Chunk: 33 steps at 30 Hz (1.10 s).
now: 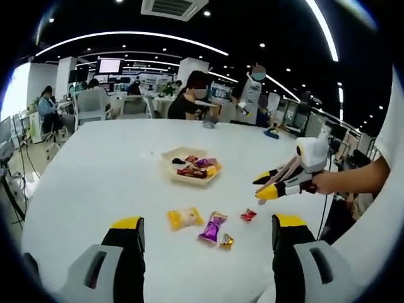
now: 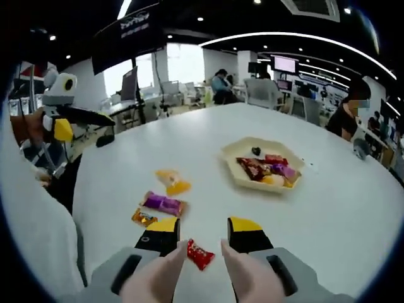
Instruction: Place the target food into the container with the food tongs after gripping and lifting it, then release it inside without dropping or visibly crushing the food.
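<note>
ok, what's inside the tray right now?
The tray holds several wrapped snacks: red, purple, yellow and one small dark piece. They overlap, so anything underneath them can't be seen.

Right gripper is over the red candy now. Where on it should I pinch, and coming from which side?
Pinch the red candy across its plump middle, coming straight down from above. It lies flat on the white table, slantwise between the tips of the open right gripper, so its thin twisted ends would likely slip. Close gently; the wrapper looks soft.
</note>
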Tool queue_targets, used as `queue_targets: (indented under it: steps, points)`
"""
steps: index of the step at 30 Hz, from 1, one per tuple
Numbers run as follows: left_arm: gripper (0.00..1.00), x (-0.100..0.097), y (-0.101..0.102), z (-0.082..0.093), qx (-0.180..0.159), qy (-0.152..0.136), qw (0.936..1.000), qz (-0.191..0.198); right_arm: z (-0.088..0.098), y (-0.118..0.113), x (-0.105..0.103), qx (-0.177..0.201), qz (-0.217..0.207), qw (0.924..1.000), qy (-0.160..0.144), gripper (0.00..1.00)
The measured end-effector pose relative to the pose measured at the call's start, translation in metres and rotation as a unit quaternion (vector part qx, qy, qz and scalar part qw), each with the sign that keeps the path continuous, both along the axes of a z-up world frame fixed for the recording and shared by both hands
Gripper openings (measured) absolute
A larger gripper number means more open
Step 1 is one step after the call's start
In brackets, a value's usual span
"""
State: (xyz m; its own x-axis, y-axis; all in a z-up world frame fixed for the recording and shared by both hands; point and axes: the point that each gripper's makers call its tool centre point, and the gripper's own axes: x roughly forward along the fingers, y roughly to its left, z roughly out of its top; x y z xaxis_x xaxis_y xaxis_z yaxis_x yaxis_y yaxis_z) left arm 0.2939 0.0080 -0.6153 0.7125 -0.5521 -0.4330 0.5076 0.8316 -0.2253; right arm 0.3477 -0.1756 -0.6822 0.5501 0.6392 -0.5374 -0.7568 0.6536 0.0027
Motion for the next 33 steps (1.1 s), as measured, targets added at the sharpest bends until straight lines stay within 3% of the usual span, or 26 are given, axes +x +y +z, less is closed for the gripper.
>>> queue_targets:
  steps: [1, 4, 5, 8, 11, 13, 14, 17, 19, 21, 23, 28, 33]
  points:
    - [0.82, -0.006, 0.001, -0.008, 0.007, 0.019, 0.9998, 0.003, -0.002, -0.001, 0.001, -0.009, 0.000, 0.9999, -0.006, 0.29]
    - [0.82, -0.014, -0.001, -0.009, 0.001, 0.025, 0.9997, 0.006, -0.001, 0.004, -0.004, 0.000, 0.003, 1.0000, 0.005, 0.29]
    - [0.82, -0.018, -0.003, -0.015, -0.010, 0.041, 0.9991, 0.007, -0.001, 0.010, -0.010, -0.004, 0.030, 0.9996, -0.001, 0.29]
    - [0.81, -0.015, -0.002, -0.019, -0.005, 0.040, 0.9991, 0.010, -0.009, 0.010, -0.010, -0.033, 0.058, 0.9974, -0.028, 0.29]
    - [0.82, -0.011, 0.002, -0.003, -0.016, 0.018, 0.9994, 0.025, -0.019, 0.011, -0.015, -0.035, 0.078, 0.9960, -0.025, 0.28]
    - [0.82, -0.012, 0.006, -0.010, 0.001, 0.031, 0.9993, 0.022, -0.030, 0.010, -0.017, -0.063, 0.117, 0.9908, -0.026, 0.28]
    - [0.81, -0.011, 0.011, -0.012, 0.007, 0.035, 0.9988, 0.032, -0.031, 0.009, -0.014, -0.075, 0.129, 0.9877, -0.046, 0.28]
    - [0.82, -0.012, 0.011, -0.009, -0.005, 0.035, 0.9986, 0.038, -0.036, 0.011, -0.011, -0.061, 0.152, 0.9849, -0.057, 0.28]
    - [0.82, -0.015, 0.011, -0.012, 0.007, 0.040, 0.9986, 0.035, -0.035, 0.016, -0.015, -0.060, 0.188, 0.9776, -0.074, 0.28]
    - [0.82, -0.017, 0.012, -0.012, 0.007, 0.041, 0.9984, 0.039, -0.039, 0.016, -0.015, -0.060, 0.197, 0.9762, -0.067, 0.28]
    - [0.82, -0.019, 0.014, -0.012, 0.005, 0.042, 0.9980, 0.047, -0.038, 0.021, -0.017, -0.035, 0.214, 0.9745, -0.057, 0.28]
    - [0.82, -0.025, 0.017, -0.017, 0.006, 0.052, 0.9966, 0.064, -0.046, 0.016, -0.005, -0.024, 0.214, 0.9758, -0.039, 0.28]
    - [0.82, -0.029, 0.018, -0.018, 0.004, 0.054, 0.9957, 0.075, -0.056, 0.014, -0.010, -0.010, 0.213, 0.9770, 0.001, 0.28]
